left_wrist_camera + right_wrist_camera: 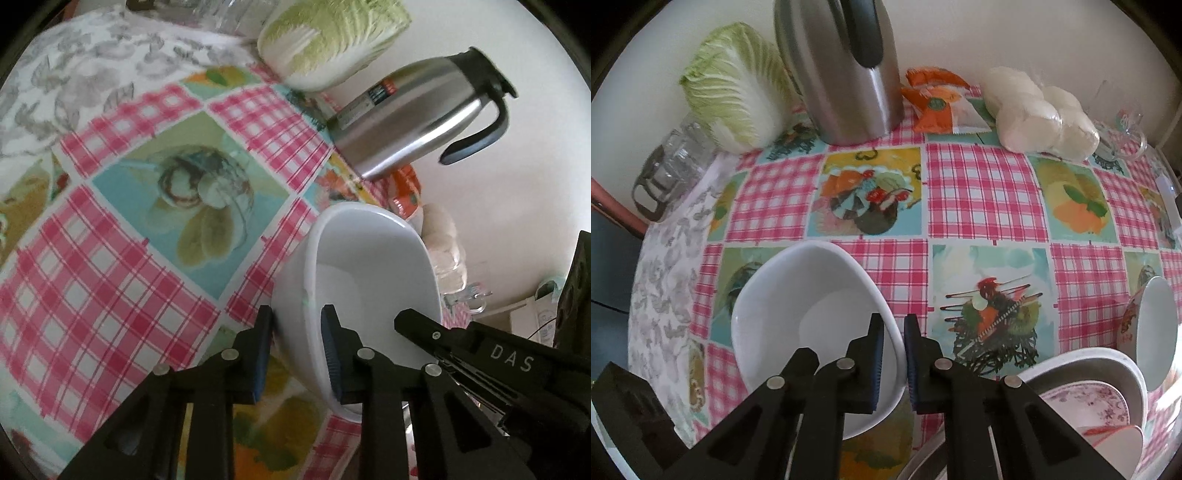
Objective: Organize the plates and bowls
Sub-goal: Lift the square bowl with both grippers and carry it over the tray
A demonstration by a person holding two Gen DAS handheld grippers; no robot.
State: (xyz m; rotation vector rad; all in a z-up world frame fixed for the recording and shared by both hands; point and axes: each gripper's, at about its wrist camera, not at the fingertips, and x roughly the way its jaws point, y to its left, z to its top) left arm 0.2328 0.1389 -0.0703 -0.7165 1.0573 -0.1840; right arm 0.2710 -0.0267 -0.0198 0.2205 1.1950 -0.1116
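A plain white bowl (373, 266) sits on the patchwork tablecloth (122, 258) with both grippers on it. In the left wrist view my left gripper (297, 328) is shut on the bowl's near wall, one pad outside and one inside. The right gripper's fingers (413, 325) reach onto the rim from the right. In the right wrist view the same white bowl (809, 314) lies at lower left, and my right gripper (894, 328) is shut on its right rim, left pad inside and right pad outside. A stack of plates and bowls (1089, 398) sits at lower right, beside a patterned bowl (1156, 332).
Along the wall stand a steel thermos jug (846, 74), a Chinese cabbage (735, 85), a glass jar (672, 166), orange packets (938, 99), a bag of white buns (1041, 114) and a glass mug (1123, 129). A grey floral cloth (661, 295) covers the table's left edge.
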